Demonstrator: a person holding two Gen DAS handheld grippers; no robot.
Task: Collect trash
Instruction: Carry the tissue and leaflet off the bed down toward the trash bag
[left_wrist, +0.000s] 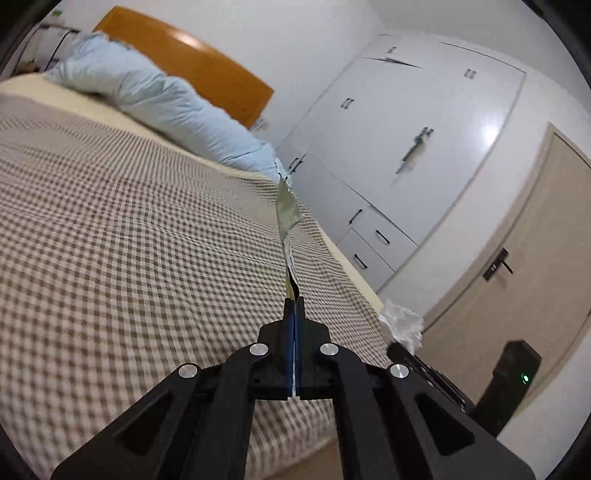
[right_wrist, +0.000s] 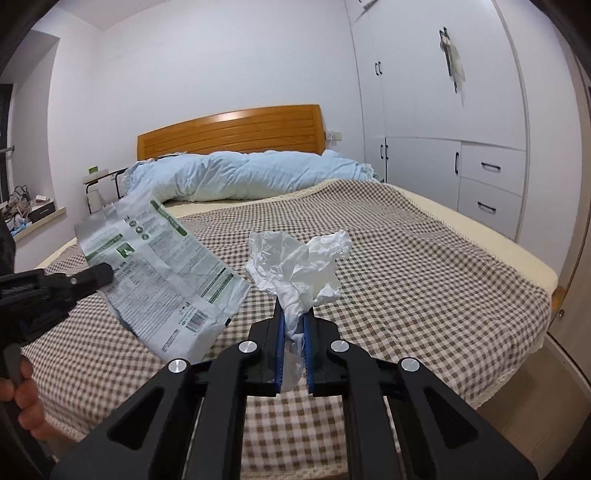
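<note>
Above the checked bedspread (right_wrist: 406, 258), the left gripper (left_wrist: 294, 301) is clamped on an empty wrapper (left_wrist: 286, 210), edge-on in its own view; the right wrist view shows the wrapper's printed face (right_wrist: 166, 273) lifted off the bed. The right gripper (right_wrist: 294, 317) pinches a crumpled white tissue (right_wrist: 299, 266), which the left view glimpses only partly (left_wrist: 402, 325).

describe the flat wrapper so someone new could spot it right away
Over the near left part of the checked bed, the left claw pinches a flat wrapper. It is silvery with green printing and a barcode, unlike the plain crumpled white tissue beside it.
</note>
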